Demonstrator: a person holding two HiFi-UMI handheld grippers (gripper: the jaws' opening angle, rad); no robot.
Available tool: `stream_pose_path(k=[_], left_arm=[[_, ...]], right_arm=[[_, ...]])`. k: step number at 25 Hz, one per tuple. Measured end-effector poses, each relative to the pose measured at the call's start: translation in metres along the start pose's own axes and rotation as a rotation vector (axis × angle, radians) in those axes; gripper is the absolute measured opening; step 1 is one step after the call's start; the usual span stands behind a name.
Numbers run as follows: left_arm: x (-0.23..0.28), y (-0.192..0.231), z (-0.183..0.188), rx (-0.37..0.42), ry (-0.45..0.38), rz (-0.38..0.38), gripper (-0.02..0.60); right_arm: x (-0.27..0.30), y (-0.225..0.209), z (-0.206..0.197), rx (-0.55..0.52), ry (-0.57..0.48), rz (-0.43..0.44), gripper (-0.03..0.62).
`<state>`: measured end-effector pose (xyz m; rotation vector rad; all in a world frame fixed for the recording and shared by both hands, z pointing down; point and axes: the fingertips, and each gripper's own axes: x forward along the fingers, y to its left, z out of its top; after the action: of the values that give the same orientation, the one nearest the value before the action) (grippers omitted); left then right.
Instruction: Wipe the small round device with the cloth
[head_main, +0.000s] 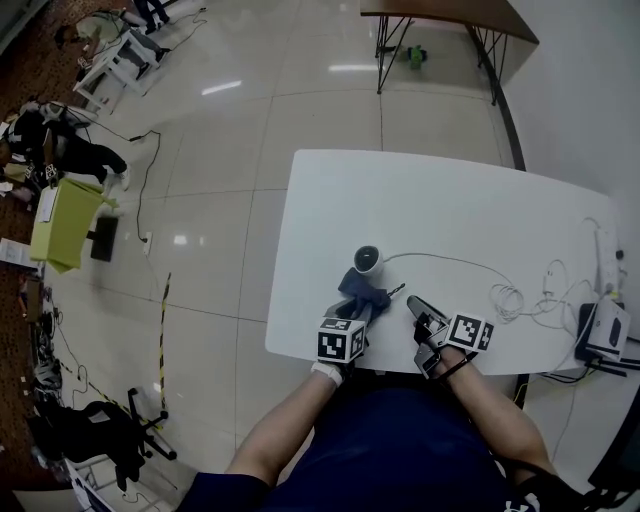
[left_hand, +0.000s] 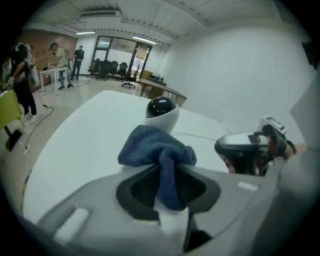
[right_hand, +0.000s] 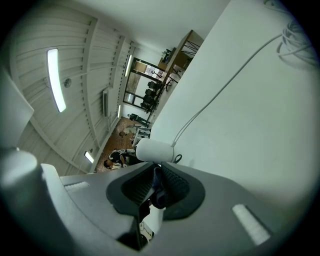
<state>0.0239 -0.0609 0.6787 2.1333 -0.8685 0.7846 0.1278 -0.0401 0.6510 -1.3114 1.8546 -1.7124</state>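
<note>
The small round device (head_main: 367, 260), white with a black dome, stands on the white table (head_main: 470, 200). In the left gripper view the device (left_hand: 161, 111) sits just beyond the blue cloth (left_hand: 157, 147). My left gripper (left_hand: 167, 172) is shut on a fold of that cloth. From the head view the cloth (head_main: 362, 291) bunches between the left gripper (head_main: 356, 310) and the device, touching or almost touching its base. My right gripper (head_main: 414, 301) lies to the right, apart from the cloth, its jaws together with nothing held. The right gripper (right_hand: 152, 167) points at the device (right_hand: 155, 150).
A white cable (head_main: 440, 258) runs from the device to a loose coil (head_main: 507, 298). More white wires and a boxy charger (head_main: 603, 330) lie at the table's right end. The table's near edge (head_main: 300, 352) is just under both grippers. People and chairs are far off.
</note>
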Motion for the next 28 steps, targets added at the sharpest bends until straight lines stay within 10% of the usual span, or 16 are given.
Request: stream_pose_path(k=[18, 28], left_arm=[[-0.043, 0.021, -0.043, 0.507, 0.163, -0.053, 0.094], [-0.045, 0.036, -0.032, 0.383, 0.064, 0.037, 0.201]], right_arm=[[0.021, 0.026, -0.021, -0.14, 0.06, -0.036, 0.046], [0.016, 0.045, -0.022, -0.287, 0.111, -0.082, 0.043]])
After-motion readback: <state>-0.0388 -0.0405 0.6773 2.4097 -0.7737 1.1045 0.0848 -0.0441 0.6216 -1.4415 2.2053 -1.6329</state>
